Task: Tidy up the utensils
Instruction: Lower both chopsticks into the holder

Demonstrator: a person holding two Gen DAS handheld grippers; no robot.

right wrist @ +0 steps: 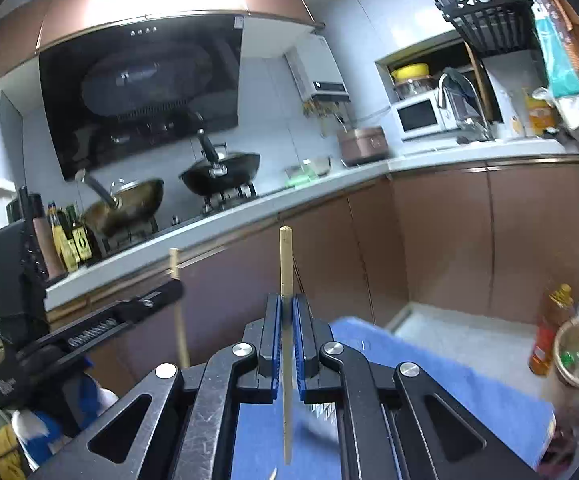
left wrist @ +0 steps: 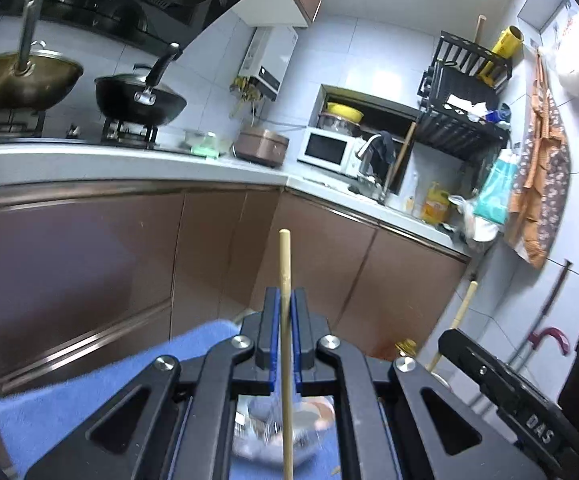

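Two woks [left wrist: 29, 80] on the stove, a white microwave [left wrist: 327, 150] and a rice cooker [left wrist: 261, 147] along the counter [left wrist: 89, 164].

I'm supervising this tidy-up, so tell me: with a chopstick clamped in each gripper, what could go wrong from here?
1. Each chopstick is pinched at one narrow spot, so it may pivot or slip out.
2. The left gripper and right gripper are close together; the sticks could clash.
3. The blurred items on the blue cloth below could get knocked.
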